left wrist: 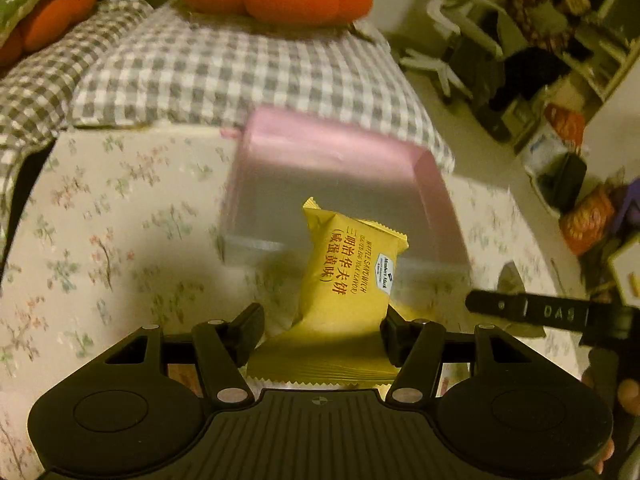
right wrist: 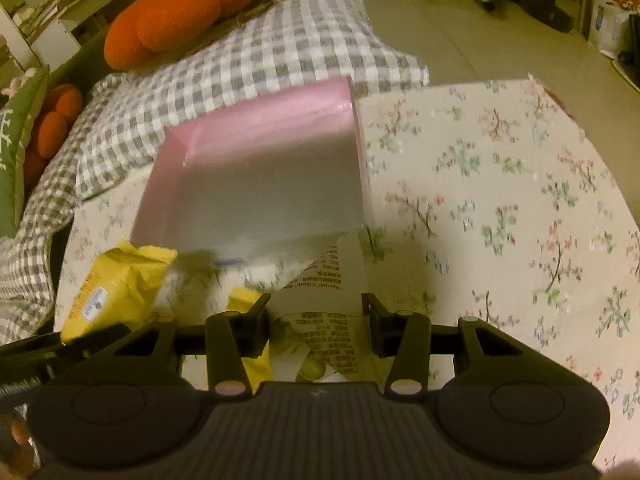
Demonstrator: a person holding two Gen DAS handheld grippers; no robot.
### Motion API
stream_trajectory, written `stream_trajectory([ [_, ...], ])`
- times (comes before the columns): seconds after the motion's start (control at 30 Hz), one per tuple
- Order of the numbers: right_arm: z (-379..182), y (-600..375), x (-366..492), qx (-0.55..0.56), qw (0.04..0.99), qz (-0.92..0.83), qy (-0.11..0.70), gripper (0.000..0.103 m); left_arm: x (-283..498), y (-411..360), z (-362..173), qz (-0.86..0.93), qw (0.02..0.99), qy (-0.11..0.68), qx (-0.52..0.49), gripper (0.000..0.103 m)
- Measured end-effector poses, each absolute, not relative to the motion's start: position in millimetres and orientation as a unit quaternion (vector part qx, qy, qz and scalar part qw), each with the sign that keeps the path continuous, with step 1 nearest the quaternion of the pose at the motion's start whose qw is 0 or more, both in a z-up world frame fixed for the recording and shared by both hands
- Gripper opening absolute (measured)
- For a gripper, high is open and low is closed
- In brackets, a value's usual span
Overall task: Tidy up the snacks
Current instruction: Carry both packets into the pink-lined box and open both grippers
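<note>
- Snacks first: a yellow waffle-sandwich packet [left wrist: 348, 276] stands between the fingers of the left gripper [left wrist: 322, 330], jaws about half open and closed on its lower sides, so it is held above the flowered tablecloth [left wrist: 120, 208].
- Risk there: the film is soft and slippery, held low with most of the packet above the pads; it could tilt or slide out.
- Right gripper [right wrist: 316, 320] is narrowed onto a second packet [right wrist: 340, 272], seen from its pale printed back, with a crumpled corner between the jaws. A pinch on a seam alone may let it swing or tear loose.
- Both grippers sit close together, so they could knock each other.
- Beyond them, the pink tray [left wrist: 436, 196] lies empty on the cloth, touching the checked blanket [left wrist: 224, 64]. A packet dropped short would catch its near wall, and a bump could push the light tray away.
</note>
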State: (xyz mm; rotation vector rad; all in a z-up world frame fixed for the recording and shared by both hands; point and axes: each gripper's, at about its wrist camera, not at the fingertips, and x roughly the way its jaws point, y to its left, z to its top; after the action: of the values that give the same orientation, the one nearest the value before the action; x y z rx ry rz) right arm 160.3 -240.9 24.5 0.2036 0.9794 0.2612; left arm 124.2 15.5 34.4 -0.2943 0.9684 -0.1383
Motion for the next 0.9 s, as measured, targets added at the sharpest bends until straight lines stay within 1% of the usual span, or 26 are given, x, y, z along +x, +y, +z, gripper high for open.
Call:
stream_trajectory([
  [0.2, 36, -232, 183, 0.090, 0.879, 0.125, 0.451, 0.043, 162, 24, 40, -0.054, 0.889, 0.436, -0.130, 0.059],
  [0.4, 30, -212, 217, 0.094, 0.882, 0.126, 0.444, 0.043, 200, 19, 19, -0.038, 0.898, 0.427, -0.099, 0.059],
  [0.7, -1, -193, 248, 0.094, 0.880, 0.120, 0.450, 0.044, 227, 11, -23, -0.021, 0.894, 0.439, -0.085, 0.059],
  [0.77, -10, -193, 252, 0.097, 0.873, 0.122, 0.462, 0.044, 230, 12, -31, -0.015, 0.893, 0.443, -0.082, 0.059],
  [0.9, -23, -191, 257, 0.101, 0.867, 0.119, 0.474, 0.044, 230, 7, -34, -0.009, 0.898, 0.434, -0.068, 0.060],
])
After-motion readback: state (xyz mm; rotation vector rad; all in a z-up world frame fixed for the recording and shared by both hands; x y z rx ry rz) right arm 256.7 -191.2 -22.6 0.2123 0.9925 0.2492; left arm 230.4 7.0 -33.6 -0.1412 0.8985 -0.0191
